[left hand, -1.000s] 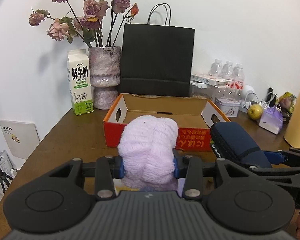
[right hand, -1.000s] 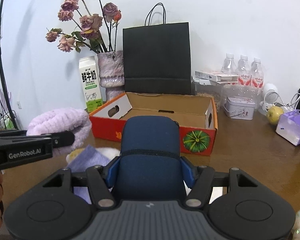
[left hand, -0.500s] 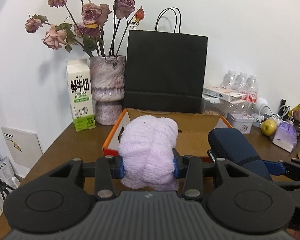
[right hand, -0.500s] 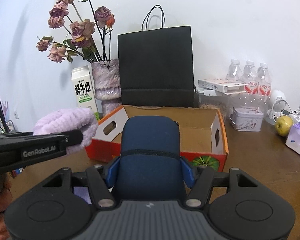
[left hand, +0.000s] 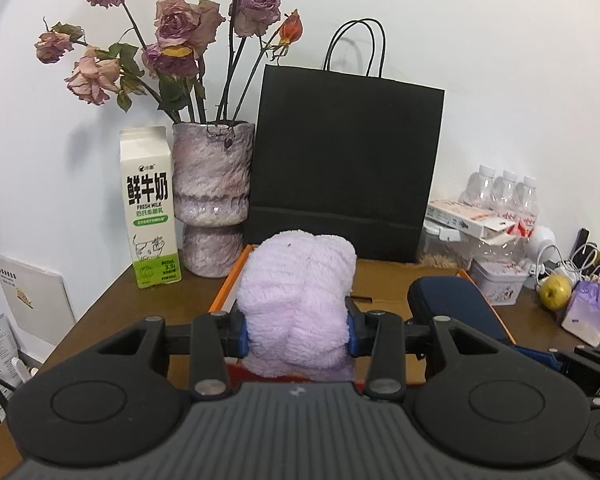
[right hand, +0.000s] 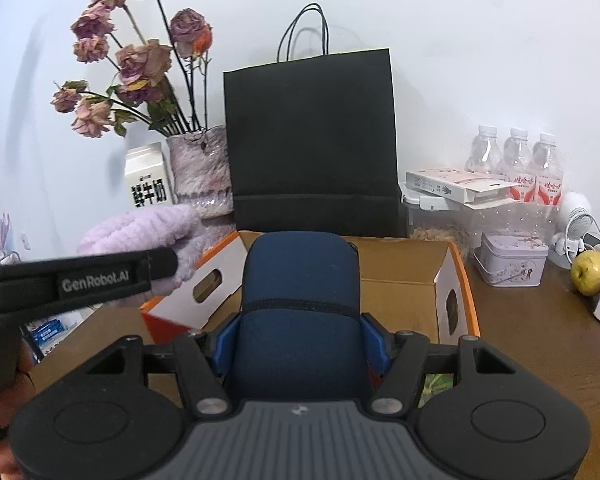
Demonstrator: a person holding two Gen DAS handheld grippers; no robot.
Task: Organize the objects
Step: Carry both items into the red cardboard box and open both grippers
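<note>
Left wrist view: left gripper (left hand: 296, 330), blue pads pressed into both sides of a fluffy lilac towel roll (left hand: 298, 304), held upright above the near left corner of the cardboard box (left hand: 384, 270). Just to its right, the navy zip case (left hand: 452, 306) in the other tool, also over the box. Box: open-topped, orange-edged, brown inside; its floor is mostly hidden behind towel and case, contents cannot be told. Behind the box, a black paper bag (left hand: 346, 164) standing upright, interior not visible. Further left, a mottled vase (left hand: 212, 196) holding dried roses (left hand: 180, 40), and a milk carton (left hand: 150, 208) touching the vase's side. Far right: three water bottles (left hand: 508, 196), a small tin (left hand: 498, 284), an apple (left hand: 555, 292), a lilac pouch (left hand: 588, 314), and tangled cables too small to sort. Right wrist view: right gripper (right hand: 298, 340), blue pads clamped on the navy case, which stands over the box's near wall. Box interior seen here as bare brown cardboard where it shows; the case blocks the middle. A clear lidded container (right hand: 440, 220) right of the bag holds brownish contents, indistinct. A flat carton (right hand: 456, 186) lies on top of it. The person's hand (right hand: 4, 412) is cut off at the lower left edge.
</note>
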